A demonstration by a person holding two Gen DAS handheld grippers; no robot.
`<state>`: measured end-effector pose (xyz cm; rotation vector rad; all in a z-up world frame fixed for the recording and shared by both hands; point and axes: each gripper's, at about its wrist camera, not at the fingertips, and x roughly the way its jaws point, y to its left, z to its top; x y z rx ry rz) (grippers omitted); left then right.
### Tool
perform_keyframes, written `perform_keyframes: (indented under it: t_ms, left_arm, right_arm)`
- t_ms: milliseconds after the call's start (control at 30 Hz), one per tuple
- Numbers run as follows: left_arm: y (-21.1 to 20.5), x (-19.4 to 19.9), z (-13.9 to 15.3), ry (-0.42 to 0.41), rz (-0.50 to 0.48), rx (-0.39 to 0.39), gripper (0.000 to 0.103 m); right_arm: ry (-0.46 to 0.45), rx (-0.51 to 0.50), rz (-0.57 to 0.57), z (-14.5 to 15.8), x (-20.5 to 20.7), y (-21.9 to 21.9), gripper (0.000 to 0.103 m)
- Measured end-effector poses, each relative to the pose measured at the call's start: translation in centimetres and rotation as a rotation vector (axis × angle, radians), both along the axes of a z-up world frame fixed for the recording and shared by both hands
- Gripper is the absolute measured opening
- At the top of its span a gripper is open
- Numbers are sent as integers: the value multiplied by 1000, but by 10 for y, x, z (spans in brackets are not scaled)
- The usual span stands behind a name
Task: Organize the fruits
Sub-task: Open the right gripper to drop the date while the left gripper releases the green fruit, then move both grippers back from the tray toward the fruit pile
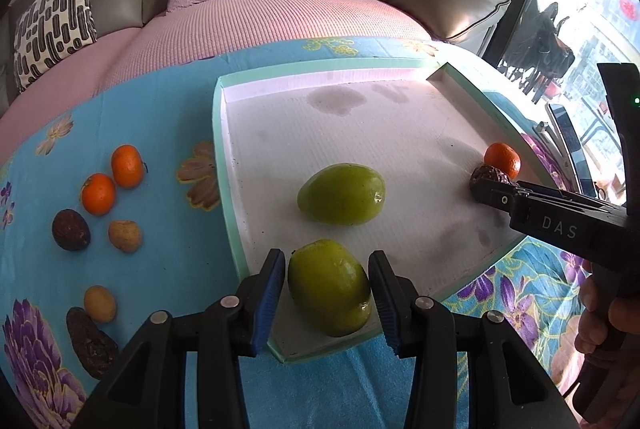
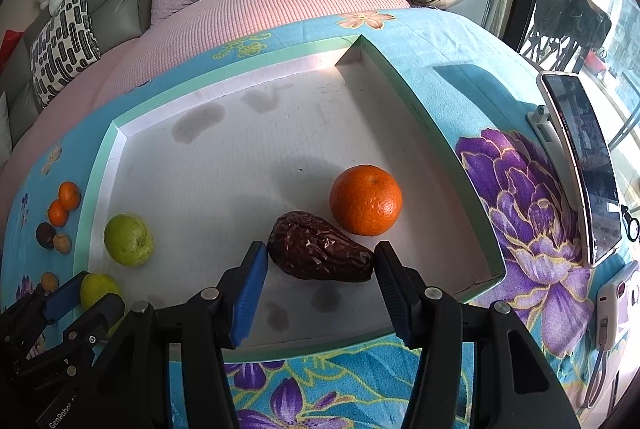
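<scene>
Green fruit sits between spread left fingers; right fingers spread around date, orange at 1 o'clock, likely sorting into tray.

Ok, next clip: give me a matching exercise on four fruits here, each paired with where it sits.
Things:
1. near green fruit
2. dark wrinkled date
3. orange in tray
4. two small oranges

Places:
A. on the cloth, left of the tray
B. between the right gripper fingers
C. between the left gripper fingers
D. just beyond the date

Pairs: 1-C, 2-B, 3-D, 4-A
</scene>
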<state>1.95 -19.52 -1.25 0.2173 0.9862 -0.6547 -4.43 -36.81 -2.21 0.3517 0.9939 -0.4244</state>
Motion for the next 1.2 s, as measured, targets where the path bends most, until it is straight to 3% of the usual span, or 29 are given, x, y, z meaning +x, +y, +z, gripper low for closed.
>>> perform_keyframes:
  t_ms: [400, 667, 800, 867, 1000, 1133, 1200]
  left_arm:
    - [19, -1, 29, -53, 23, -50, 47]
    - [43, 15, 31, -66, 116, -53, 48]
    - [60, 27, 25, -67, 190, -37, 59]
    - [69, 33, 22, -69, 230, -21, 62]
    - [84, 44, 13, -59, 302, 1, 79]
    - [96, 52, 6, -45, 354, 10, 82]
    - [100, 54, 4, -50, 378, 23, 102]
  right_arm:
    - [-70, -46, 3, 26, -7, 8, 58]
    - [-79, -60, 9, 30, -7, 11, 58]
    - [-80, -54, 2, 28, -8, 9, 79]
    - [-77, -57, 2, 27, -7, 8, 80]
    - [-73, -67, 13, 25, -5, 10, 85]
    - [-83, -83, 30, 24, -3, 15, 92]
    - [-90, -89, 36, 24, -2, 17, 93]
